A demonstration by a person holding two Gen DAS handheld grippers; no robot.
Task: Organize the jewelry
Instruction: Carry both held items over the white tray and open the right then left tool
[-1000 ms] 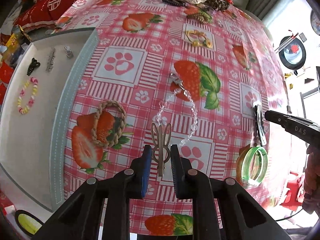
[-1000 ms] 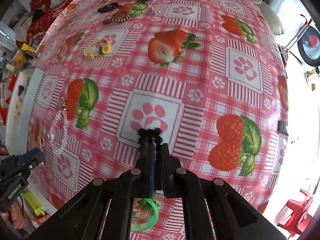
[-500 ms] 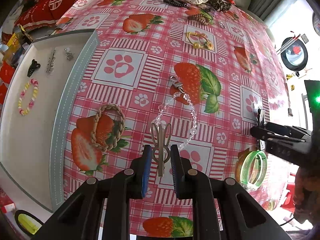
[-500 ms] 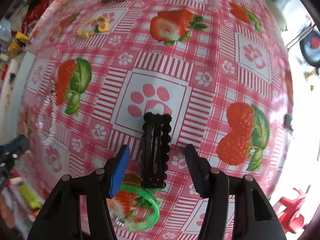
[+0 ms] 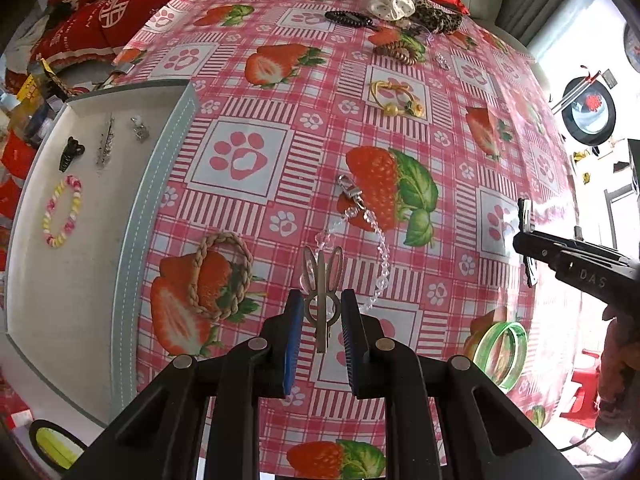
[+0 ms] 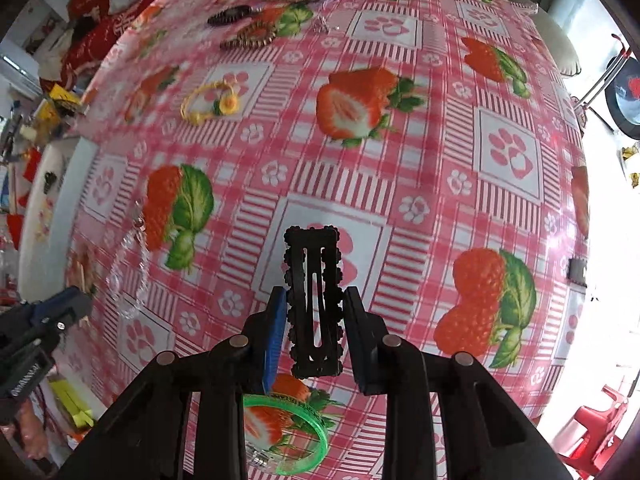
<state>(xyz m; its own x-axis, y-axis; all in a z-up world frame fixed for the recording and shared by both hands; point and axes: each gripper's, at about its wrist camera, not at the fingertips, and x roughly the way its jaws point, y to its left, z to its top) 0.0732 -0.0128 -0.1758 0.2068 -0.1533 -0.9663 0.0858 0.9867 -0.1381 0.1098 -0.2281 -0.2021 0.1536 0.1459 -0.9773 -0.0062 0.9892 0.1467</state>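
My left gripper (image 5: 320, 308) is shut on a metal bunny-shaped hair clip (image 5: 322, 280), ears pointing away, held above the strawberry tablecloth (image 5: 240, 160). My right gripper (image 6: 315, 294) points down at a black frilled snap clip (image 6: 314, 300) that faces the camera flat. Its jaws are closing and the pads meet the clip's two long edges. In the left wrist view the right gripper (image 5: 520, 240) is at the right edge. A grey tray (image 5: 128, 240) on the left holds a pastel bead bracelet (image 5: 62, 216), a black claw clip (image 5: 71, 152) and a silver bar clip (image 5: 105, 142).
On the cloth lie a braided rope bracelet (image 5: 222, 276), a clear bead chain (image 5: 380, 256), a green bangle (image 6: 288, 432) under the right gripper, a yellow cord bracelet (image 5: 396, 100), and hair ties and scrunchies (image 5: 392, 4) at the far edge.
The right gripper, shut edge-on on the black clip, opened wide and let it lie flat, then closed in on its long sides. The left gripper kept the bunny clip and stayed put.
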